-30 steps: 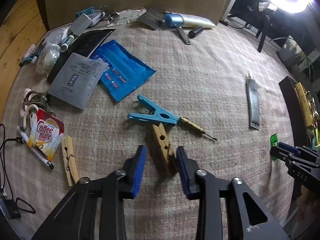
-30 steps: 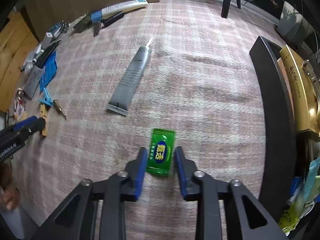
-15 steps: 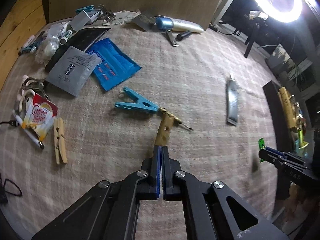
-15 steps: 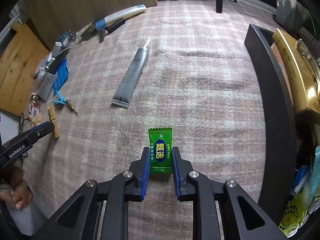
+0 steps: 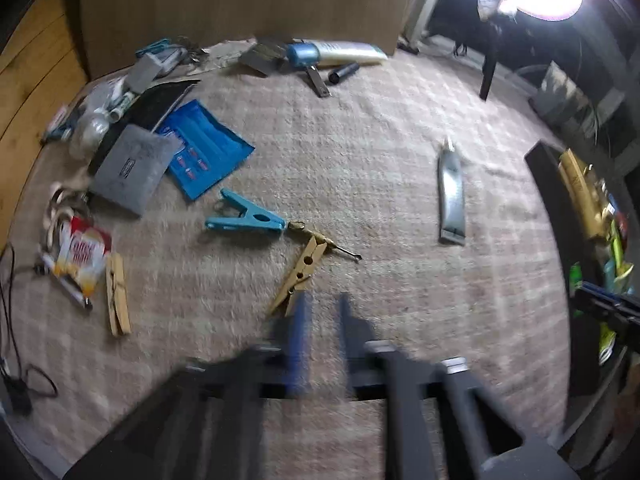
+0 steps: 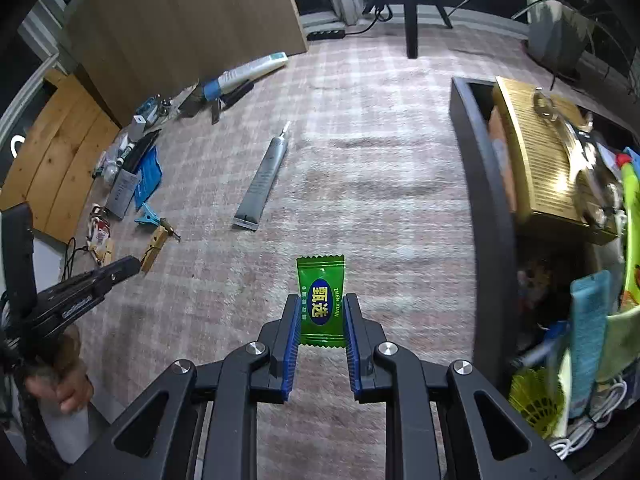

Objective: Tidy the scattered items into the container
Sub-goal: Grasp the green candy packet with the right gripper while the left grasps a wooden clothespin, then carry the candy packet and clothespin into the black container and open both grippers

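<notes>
My right gripper (image 6: 321,312) is shut on a green candy packet (image 6: 321,300) and holds it above the rug, left of the black container (image 6: 486,216). My left gripper (image 5: 322,308) is blurred with its jaws slightly apart and empty. A wooden clothespin (image 5: 299,274) lies on the rug just ahead of its left fingertip, tilted across a brass pin tool (image 5: 324,235). The clothespin also shows in the right wrist view (image 6: 153,248), next to the left gripper (image 6: 128,266).
On the rug lie a blue clothespin (image 5: 244,218), a second wooden clothespin (image 5: 118,294), a grey tube (image 5: 451,196), a blue packet (image 5: 206,152), a grey pouch (image 5: 134,168) and a creamer sachet (image 5: 82,256). The container (image 5: 550,216) holds several items. A cardboard board (image 5: 240,0) stands behind.
My left gripper was shut on the wooden clothespin, then opened; the clothespin now lies free on the rug. My right gripper lifted the green packet and moved toward the container.
</notes>
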A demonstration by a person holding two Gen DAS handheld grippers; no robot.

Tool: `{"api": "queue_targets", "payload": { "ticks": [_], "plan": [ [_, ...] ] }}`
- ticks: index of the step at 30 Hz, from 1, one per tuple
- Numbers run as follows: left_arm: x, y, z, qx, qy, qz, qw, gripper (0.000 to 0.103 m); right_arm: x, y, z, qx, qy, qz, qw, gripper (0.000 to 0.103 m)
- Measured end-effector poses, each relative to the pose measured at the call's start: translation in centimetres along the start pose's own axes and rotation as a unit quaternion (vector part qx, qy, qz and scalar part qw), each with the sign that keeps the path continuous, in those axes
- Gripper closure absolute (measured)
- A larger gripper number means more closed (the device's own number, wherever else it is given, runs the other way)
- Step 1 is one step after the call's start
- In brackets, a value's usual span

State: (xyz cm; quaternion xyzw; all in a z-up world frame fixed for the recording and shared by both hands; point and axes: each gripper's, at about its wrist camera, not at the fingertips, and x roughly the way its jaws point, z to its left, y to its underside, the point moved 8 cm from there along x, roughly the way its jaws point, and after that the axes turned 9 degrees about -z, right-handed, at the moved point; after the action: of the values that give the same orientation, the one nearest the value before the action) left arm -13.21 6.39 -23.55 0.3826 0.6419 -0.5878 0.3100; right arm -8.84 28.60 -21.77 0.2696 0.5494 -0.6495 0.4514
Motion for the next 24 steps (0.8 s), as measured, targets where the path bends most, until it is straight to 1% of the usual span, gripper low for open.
{"api": "queue_targets", "payload": {
  "ticks": [1,2,4,7,8,9,10,11,12,15,19,21,24],
  "plan": [
    [0.1,-0.4,0.5,0.001,-0.014,-0.013,0.9998,0.064,-0.1,0.1,-0.2,0.001,-0.002,0.003,1.000,0.084],
    [0.4,-0.7,0.6,0.011,-0.023,-0.015,0.9996,0.064,-0.1,0.2,-0.3,0.003,-0.003,0.004,1.000,0.084],
    [1.1,-0.7,0.5,0.030,-0.018,-0.004,0.9994,0.064,-0.3,0.5,-0.8,0.008,-0.004,0.007,1.000,0.084],
    [2.2,-0.4,0.5,0.042,-0.023,0.009,0.9988,0.064,-0.6,0.7,-1.2,0.013,-0.005,0.005,1.000,0.084],
    [2.6,-0.2,0.4,0.042,-0.020,0.015,0.9988,0.066,-0.7,0.8,-1.3,0.014,-0.006,0.005,1.000,0.084],
    [2.7,-0.1,0.4,0.042,-0.020,0.016,0.9988,0.075,-0.8,0.8,-1.4,0.015,-0.006,0.003,1.000,0.084],
    [3.0,0.2,0.4,0.040,-0.023,0.019,0.9988,0.086,-1.1,0.7,-1.5,0.016,-0.005,0.000,1.000,0.084],
    [3.1,0.4,0.4,0.037,-0.021,0.022,0.9988,0.088,-1.2,0.8,-1.6,0.016,-0.005,-0.001,1.000,0.084],
    [3.0,0.4,0.3,0.034,-0.020,0.016,0.9991,0.089,-1.4,0.7,-1.8,0.017,-0.004,-0.005,1.000,0.084],
    [2.6,0.8,-0.1,0.013,-0.003,0.023,0.9996,0.089,-2.1,0.5,-2.1,0.021,-0.005,-0.012,1.000,0.084],
    [1.2,0.8,-1.7,0.007,0.013,0.014,0.9998,0.089,-3.3,0.1,-2.6,0.024,-0.009,-0.024,0.999,0.084],
    [0.2,0.5,-3.1,0.010,0.027,0.006,0.9996,0.089,-4.2,-0.1,-3.0,0.027,-0.012,-0.033,0.999,0.084],
    [-1.5,-0.2,-6.3,0.019,0.055,-0.008,0.9983,0.089,-5.8,-0.4,-4.1,0.038,-0.016,-0.048,0.998,0.084]
  ]
}}
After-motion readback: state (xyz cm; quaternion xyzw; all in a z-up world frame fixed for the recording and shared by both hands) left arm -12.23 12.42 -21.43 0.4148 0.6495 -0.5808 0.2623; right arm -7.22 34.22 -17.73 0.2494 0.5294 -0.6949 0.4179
